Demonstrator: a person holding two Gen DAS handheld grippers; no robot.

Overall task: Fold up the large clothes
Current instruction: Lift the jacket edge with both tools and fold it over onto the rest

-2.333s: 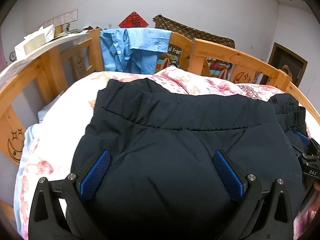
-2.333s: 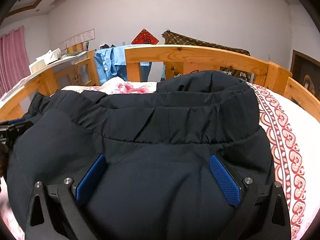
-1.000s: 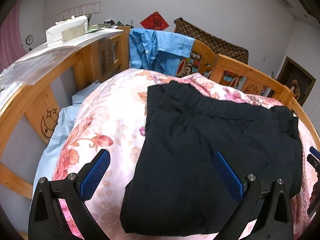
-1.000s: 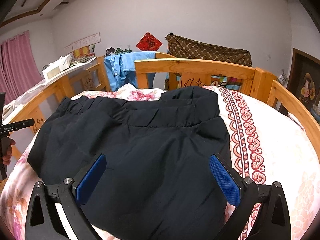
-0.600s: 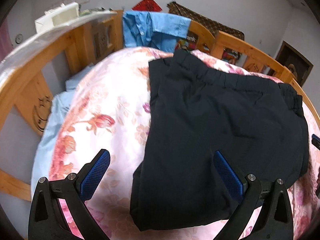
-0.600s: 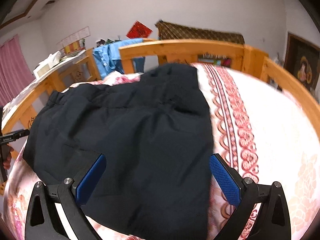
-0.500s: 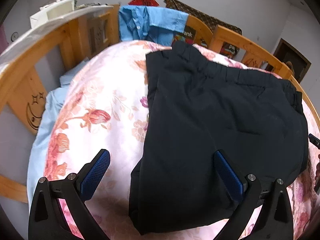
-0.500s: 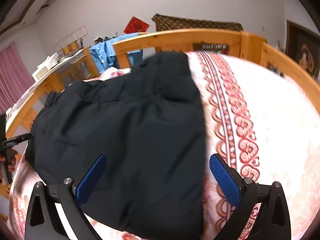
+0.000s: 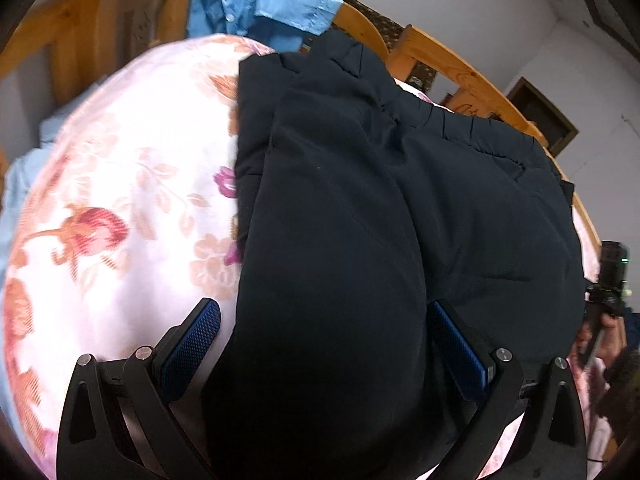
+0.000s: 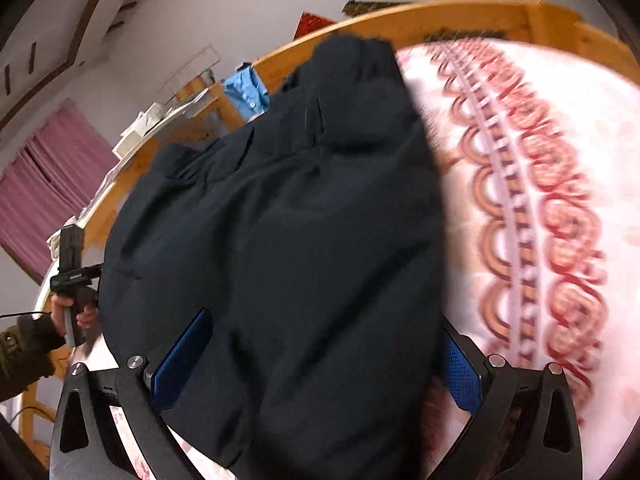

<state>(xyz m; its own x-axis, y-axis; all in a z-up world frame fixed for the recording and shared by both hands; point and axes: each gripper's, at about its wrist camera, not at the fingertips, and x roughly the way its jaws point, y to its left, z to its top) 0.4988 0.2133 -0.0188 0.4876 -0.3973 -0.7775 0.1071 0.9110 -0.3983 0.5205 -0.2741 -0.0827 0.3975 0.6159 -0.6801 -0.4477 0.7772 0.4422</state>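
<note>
A dark navy pair of trousers [image 9: 360, 220] lies folded on the flowered bedspread [image 9: 120, 200], waistband toward the far headboard. My left gripper [image 9: 324, 344] is open, its blue pads either side of the near left edge of the cloth. In the right wrist view the same trousers [image 10: 288, 240] fill the middle. My right gripper [image 10: 324, 356] is open, its pads straddling the near right edge of the cloth. Neither gripper holds anything.
A wooden bed rail [image 9: 460, 64] runs round the far side with a light blue shirt [image 9: 260, 4] hung on it. The red-patterned bedspread border [image 10: 540, 220] lies right of the trousers. The other hand-held gripper [image 10: 72, 272] shows at the left.
Both grippers have dropped down and forward from high above the bed to the near edge of the trousers. The cloth now sits between the open pads of each. The trousers have not moved.
</note>
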